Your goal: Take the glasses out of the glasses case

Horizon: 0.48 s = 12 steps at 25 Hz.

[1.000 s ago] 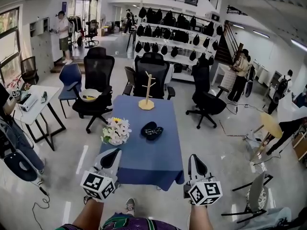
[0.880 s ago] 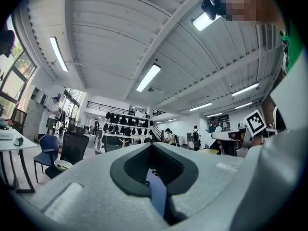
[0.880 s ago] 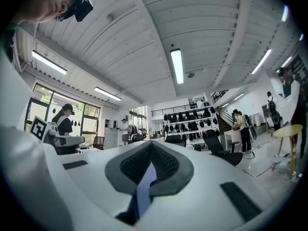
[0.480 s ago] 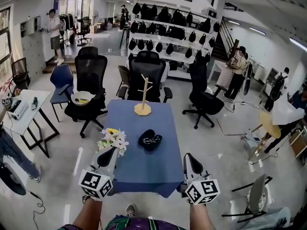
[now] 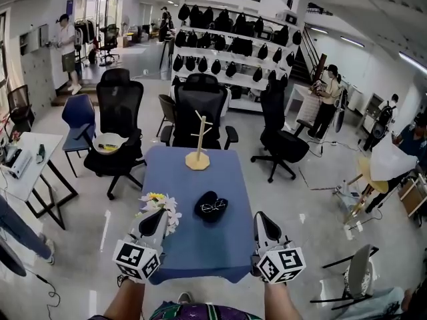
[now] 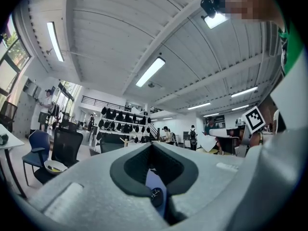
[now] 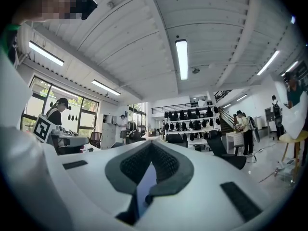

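Seen from above, a blue-covered bench (image 5: 200,245) carries an open black glasses case (image 5: 205,211) near its middle, with the glasses (image 5: 214,207) lying inside it. The left gripper (image 5: 158,216) and right gripper (image 5: 261,217) hover over the bench's near edge, apart from the case. Both pairs of jaws are closed together and empty. A flower bunch (image 5: 160,201) sits just beside the left gripper.
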Available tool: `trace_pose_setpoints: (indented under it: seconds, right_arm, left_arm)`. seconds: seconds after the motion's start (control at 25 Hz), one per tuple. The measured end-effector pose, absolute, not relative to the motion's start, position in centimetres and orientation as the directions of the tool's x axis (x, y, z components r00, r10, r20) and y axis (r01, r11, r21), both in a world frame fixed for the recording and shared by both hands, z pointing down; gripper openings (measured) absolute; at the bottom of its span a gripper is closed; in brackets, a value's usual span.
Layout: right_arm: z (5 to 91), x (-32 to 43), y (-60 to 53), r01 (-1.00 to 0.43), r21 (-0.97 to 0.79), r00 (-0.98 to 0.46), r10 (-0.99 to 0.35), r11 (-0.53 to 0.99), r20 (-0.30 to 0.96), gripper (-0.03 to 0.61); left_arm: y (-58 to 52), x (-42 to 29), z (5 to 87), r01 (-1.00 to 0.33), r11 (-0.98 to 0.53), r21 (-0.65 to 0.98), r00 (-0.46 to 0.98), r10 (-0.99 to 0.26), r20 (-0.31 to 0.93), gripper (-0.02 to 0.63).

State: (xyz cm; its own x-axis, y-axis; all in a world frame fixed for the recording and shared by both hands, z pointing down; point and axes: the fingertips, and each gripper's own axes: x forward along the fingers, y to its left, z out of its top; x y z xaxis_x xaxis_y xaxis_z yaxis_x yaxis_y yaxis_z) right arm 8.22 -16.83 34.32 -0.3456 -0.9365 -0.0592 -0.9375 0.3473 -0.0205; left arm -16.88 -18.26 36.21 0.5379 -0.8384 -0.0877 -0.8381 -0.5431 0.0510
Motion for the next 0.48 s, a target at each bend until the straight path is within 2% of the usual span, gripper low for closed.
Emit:
trace_pose_setpoints:
  seconds: [0.48]
  right_arm:
    - [35.5,5.5,-20.6,-0.947,-0.005,-0.322,-0.946,0.322,-0.044,0.0]
  left_arm:
    - [-22.9,-19.7,37.3,-0.82,-0.569,0.063,0.562,-0.821,-0.098,0.015]
